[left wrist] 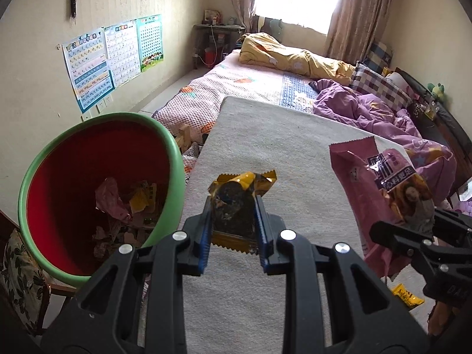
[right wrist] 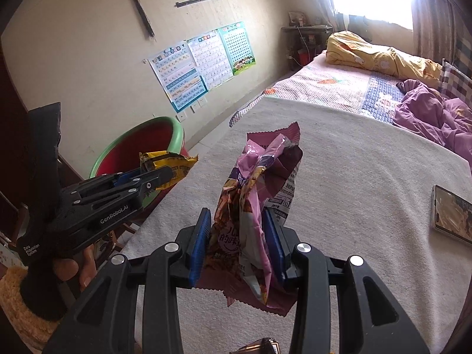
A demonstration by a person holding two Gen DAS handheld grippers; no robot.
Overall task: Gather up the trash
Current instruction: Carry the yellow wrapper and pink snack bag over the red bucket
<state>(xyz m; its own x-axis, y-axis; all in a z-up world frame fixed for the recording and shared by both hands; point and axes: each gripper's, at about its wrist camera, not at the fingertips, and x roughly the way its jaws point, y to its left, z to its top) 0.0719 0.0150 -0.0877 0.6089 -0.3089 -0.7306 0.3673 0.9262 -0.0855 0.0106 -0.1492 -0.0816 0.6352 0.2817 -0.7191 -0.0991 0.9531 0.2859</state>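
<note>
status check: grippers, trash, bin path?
Left gripper shut on yellow wrapper. Right gripper shut on pink snack bag. Trash bin left of the bed, nothing in between.

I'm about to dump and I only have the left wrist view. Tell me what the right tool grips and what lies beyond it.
Observer: The right tool is shut on the pink snack bag, with a blue pad pressing on each side.
Operator: Report anything on the blanket near it.
Observer: A phone lies flat on the grey blanket, to the right of the bag and apart from it.
</note>
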